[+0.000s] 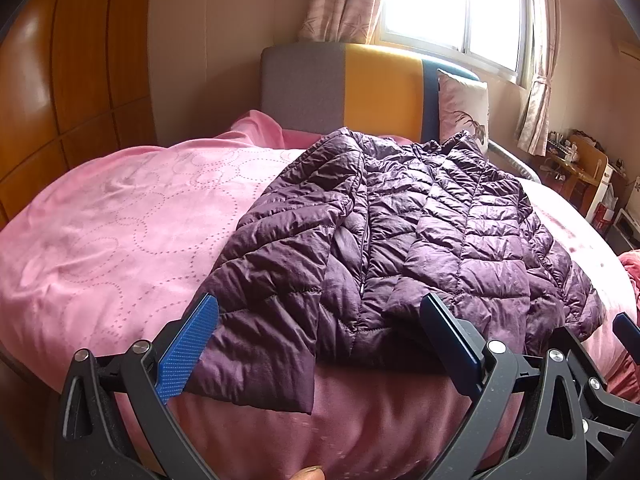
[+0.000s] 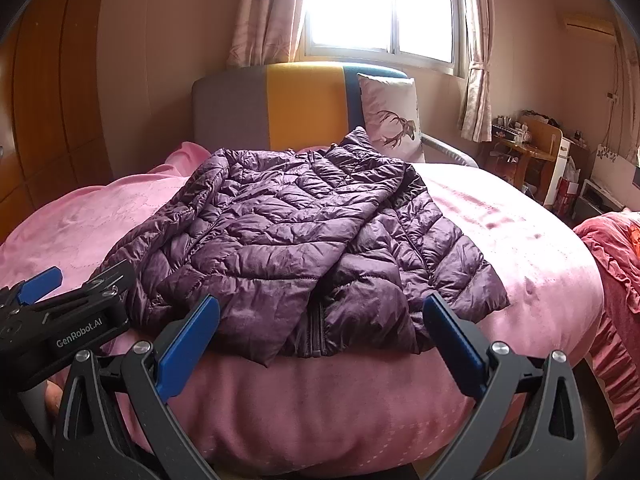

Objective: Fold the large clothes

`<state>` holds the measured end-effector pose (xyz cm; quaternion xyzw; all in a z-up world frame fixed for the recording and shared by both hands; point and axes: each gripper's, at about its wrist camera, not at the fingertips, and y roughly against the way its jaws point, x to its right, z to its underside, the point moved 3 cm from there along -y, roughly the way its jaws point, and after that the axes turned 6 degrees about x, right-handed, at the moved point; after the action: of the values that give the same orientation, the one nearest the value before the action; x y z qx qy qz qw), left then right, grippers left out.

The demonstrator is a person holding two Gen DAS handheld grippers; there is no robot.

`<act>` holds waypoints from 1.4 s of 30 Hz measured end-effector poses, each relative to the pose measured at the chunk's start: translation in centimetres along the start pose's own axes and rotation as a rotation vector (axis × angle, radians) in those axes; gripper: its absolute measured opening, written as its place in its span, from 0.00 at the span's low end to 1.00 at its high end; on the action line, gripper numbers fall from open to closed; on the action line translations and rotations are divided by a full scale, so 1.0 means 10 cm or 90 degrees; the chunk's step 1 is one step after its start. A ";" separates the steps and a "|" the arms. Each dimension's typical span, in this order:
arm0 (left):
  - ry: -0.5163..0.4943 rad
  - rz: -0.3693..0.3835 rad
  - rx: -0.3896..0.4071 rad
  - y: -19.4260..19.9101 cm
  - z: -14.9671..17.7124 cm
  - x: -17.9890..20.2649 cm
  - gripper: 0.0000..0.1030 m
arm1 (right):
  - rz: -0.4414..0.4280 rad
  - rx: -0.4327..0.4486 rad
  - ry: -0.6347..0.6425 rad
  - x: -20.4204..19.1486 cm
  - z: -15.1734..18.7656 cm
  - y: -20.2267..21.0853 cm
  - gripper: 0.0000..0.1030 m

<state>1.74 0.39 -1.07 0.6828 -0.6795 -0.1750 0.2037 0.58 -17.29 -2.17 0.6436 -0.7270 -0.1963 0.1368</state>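
Observation:
A dark purple quilted puffer jacket [image 1: 400,232] lies on the pink bed [image 1: 120,220], front up, with both sleeves folded in over the body. It also shows in the right wrist view [image 2: 288,236]. My left gripper [image 1: 320,316] is open and empty, its jaws on either side of the jacket's near hem and left sleeve cuff. My right gripper [image 2: 320,316] is open and empty, just before the jacket's near hem. The left gripper also shows at the left of the right wrist view [image 2: 44,284].
A grey, yellow and blue headboard [image 2: 280,104] stands behind the bed, with a deer-print pillow [image 2: 392,112] against it. A red blanket [image 2: 612,272] lies at the right. A wooden wardrobe [image 1: 60,80] is at the left, a cluttered desk [image 2: 528,148] far right.

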 end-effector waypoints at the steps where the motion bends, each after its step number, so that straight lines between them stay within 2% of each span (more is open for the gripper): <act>1: 0.001 -0.001 -0.003 -0.01 0.01 -0.01 0.96 | 0.000 -0.002 -0.001 0.00 0.00 -0.01 0.98; 5: -0.003 -0.004 -0.014 -0.07 0.04 -0.02 0.96 | -0.012 -0.007 -0.003 0.01 0.01 -0.04 0.98; 9: -0.019 -0.020 -0.020 -0.14 0.05 -0.12 0.96 | -0.049 0.000 0.020 -0.08 -0.04 -0.12 0.98; 14: 0.009 -0.045 -0.054 -0.29 0.08 -0.47 0.96 | -0.125 -0.002 0.101 -0.41 -0.06 -0.39 0.98; 16: 0.012 -0.038 -0.075 -0.37 0.15 -0.58 0.96 | -0.136 -0.015 0.153 -0.57 0.03 -0.58 0.98; 18: 0.014 -0.025 -0.102 -0.45 0.22 -0.64 0.96 | -0.149 -0.050 0.192 -0.67 0.15 -0.79 0.80; 19: 0.014 -0.017 -0.114 -0.48 0.26 -0.65 0.96 | -0.159 -0.073 0.206 -0.70 0.20 -0.88 0.62; 20: 0.011 -0.013 -0.122 -0.51 0.30 -0.66 0.90 | -0.159 -0.078 0.208 -0.68 0.21 -0.91 0.47; 21: 0.007 -0.012 -0.128 -0.53 0.33 -0.66 0.78 | -0.160 -0.072 0.196 -0.63 0.16 -0.88 0.38; 22: 0.007 -0.005 -0.133 -0.55 0.33 -0.67 0.73 | -0.166 -0.067 0.180 -0.57 0.11 -0.84 0.29; 23: 0.011 0.004 -0.135 -0.55 0.33 -0.66 0.68 | -0.182 -0.063 0.156 -0.48 0.04 -0.79 0.29; 24: 0.020 0.015 -0.133 -0.53 0.31 -0.66 0.56 | -0.196 -0.059 0.137 -0.39 -0.03 -0.73 0.29; 26: 0.032 0.039 -0.132 -0.54 0.26 -0.68 0.38 | -0.195 -0.042 0.117 -0.15 -0.19 -0.65 0.21; 27: 0.039 0.047 -0.131 -0.55 0.21 -0.71 0.34 | -0.180 -0.033 0.108 0.00 -0.26 -0.63 0.20; 30: 0.062 0.040 -0.114 -0.54 0.01 -0.85 0.08 | -0.126 -0.010 0.068 0.45 -0.51 -0.62 0.18; 32: 0.064 0.009 -0.087 -0.54 -0.16 -1.03 0.04 | -0.053 0.014 0.046 0.85 -0.71 -0.65 0.17; 35: 0.056 -0.048 -0.084 -0.65 -0.36 -1.24 0.04 | 0.059 0.029 -0.003 1.52 -0.92 -0.75 0.16; 38: 0.072 -0.053 -0.083 -0.69 -0.49 -1.36 0.04 | 0.170 0.029 -0.038 2.18 -1.05 -0.95 0.16; 39: 0.083 -0.051 -0.079 -0.69 -0.53 -1.38 0.12 | 0.198 0.020 -0.060 2.39 -1.07 -1.03 0.16; 40: 0.094 -0.036 -0.084 -0.69 -0.54 -1.38 0.24 | 0.229 0.009 -0.083 2.63 -1.09 -1.13 0.16; 41: 0.105 -0.019 -0.089 -0.69 -0.55 -1.38 0.58 | 0.260 0.000 -0.095 2.82 -1.09 -1.21 0.16; 42: 0.120 0.001 -0.085 -0.66 -0.54 -1.36 0.83 | 0.295 -0.011 -0.105 3.02 -1.10 -1.32 0.16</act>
<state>10.00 14.15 -0.39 0.6806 -0.6445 -0.1550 0.3119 13.11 -49.65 -0.20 0.4407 -0.8620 -0.2178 0.1240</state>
